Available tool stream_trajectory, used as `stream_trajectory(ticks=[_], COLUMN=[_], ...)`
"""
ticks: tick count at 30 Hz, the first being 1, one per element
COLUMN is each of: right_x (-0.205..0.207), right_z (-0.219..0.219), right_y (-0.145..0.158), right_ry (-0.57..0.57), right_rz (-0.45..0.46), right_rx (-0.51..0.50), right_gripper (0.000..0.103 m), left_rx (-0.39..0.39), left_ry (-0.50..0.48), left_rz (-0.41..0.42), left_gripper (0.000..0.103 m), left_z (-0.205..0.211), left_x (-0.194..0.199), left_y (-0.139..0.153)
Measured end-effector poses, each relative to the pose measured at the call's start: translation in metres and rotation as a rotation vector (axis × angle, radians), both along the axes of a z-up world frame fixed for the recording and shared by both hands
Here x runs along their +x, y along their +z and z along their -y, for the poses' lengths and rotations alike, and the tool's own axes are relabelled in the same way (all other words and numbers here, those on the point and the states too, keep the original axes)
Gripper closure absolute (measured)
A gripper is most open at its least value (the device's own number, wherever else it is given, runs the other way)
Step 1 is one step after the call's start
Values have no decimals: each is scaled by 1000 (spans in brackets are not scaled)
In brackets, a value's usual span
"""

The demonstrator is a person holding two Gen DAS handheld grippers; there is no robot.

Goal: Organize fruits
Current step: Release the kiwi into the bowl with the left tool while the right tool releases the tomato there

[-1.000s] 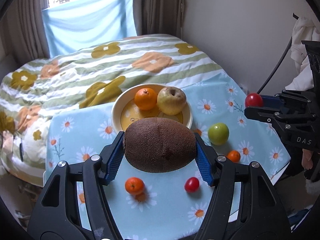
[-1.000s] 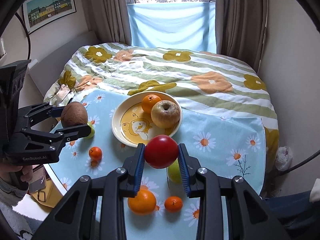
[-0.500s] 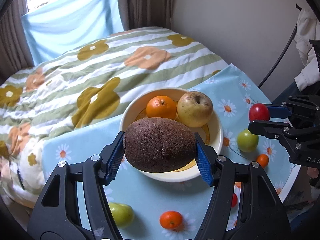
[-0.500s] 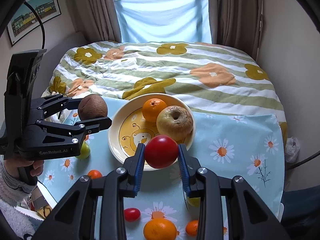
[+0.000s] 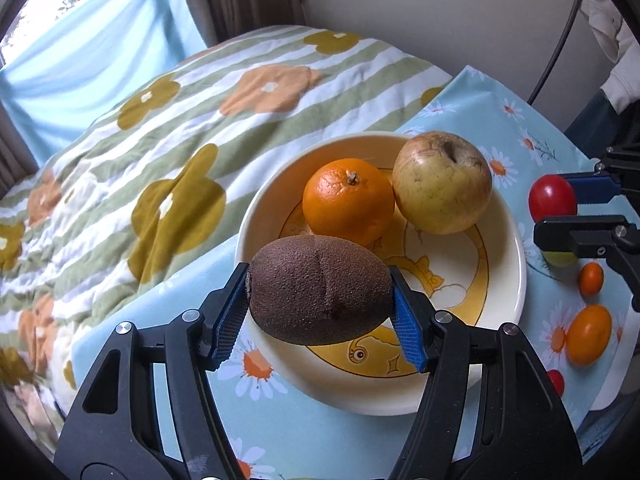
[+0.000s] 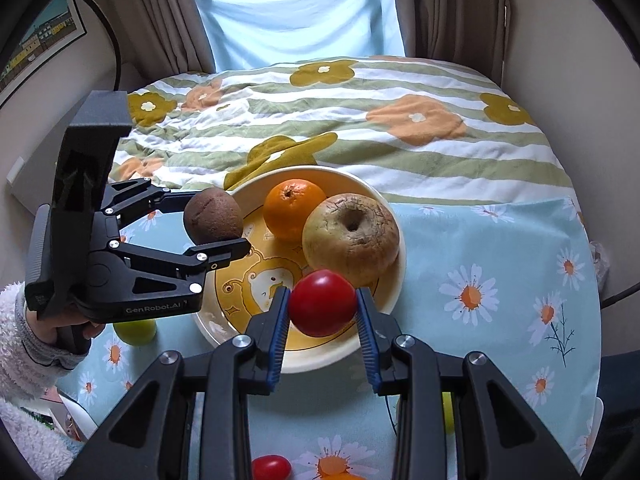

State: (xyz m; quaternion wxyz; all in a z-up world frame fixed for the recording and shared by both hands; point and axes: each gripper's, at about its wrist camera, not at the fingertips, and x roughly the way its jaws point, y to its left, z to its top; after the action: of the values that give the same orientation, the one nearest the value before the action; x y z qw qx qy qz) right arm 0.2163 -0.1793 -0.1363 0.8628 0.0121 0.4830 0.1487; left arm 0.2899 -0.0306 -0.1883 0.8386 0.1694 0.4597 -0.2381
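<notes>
My left gripper (image 5: 320, 304) is shut on a brown kiwi (image 5: 320, 292) and holds it over the near left rim of the cream bowl (image 5: 508, 300). It also shows in the right wrist view (image 6: 216, 220) with the kiwi (image 6: 212, 216). My right gripper (image 6: 322, 310) is shut on a red tomato (image 6: 322, 304) above the bowl's (image 6: 384, 308) front edge. In the left wrist view the tomato (image 5: 552, 198) shows at the right. An orange (image 5: 348, 200) and a yellowish apple (image 5: 442, 182) lie in the bowl.
Small fruits lie on the daisy cloth (image 6: 500, 280): two orange ones (image 5: 588, 334), a green one (image 6: 134, 330) and a small red tomato (image 6: 272, 466). A flowered blanket (image 6: 360, 120) covers the bed behind. A wall stands close on the right.
Both grippers have moved in towards the bowl with their fruits. The kiwi now hangs over the bowl's left rim and the tomato over its front edge.
</notes>
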Motion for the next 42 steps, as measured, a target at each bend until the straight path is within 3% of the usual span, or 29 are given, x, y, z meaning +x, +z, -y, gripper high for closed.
stream_trajectory(ticks=[7,14,15,16,17,18,26,33,42], right_x=[1,-1,0,-1,-1,-1,-4,-4,4], right_z=[6,8,8,8,9,9,12,7,-7], right_y=[-7,-9,-8,-7,-6,-5,9,15,2], right_ry=[-42,-65,-66,-68,-69,-71,-82,-48,39], right_rz=[-19,-23,-22,-19,-16,-12,15,22,-4], right_rx=[-8,-9,-8,-9,-10,-11,-18,-18,-21], right_gripper=[73,73,73,73,73,73,73,73,73], left_rx=[55,62,64,63,61,56,19,-29,-53], left_ry=[-55,-54,-55,-57,-55,-53,-40,34,143], left_rz=[20,25,35,48,64,84,104,93,67], left_gripper=[33,32,27,12,3,0,0,0,0], left_z=[10,9,9,9,9,9,1,-19,-40], left_x=[5,7,5,3,1,-1,-12,-29,-55], left_y=[-13,-17,-16,-14,-11,-7,17,36,43])
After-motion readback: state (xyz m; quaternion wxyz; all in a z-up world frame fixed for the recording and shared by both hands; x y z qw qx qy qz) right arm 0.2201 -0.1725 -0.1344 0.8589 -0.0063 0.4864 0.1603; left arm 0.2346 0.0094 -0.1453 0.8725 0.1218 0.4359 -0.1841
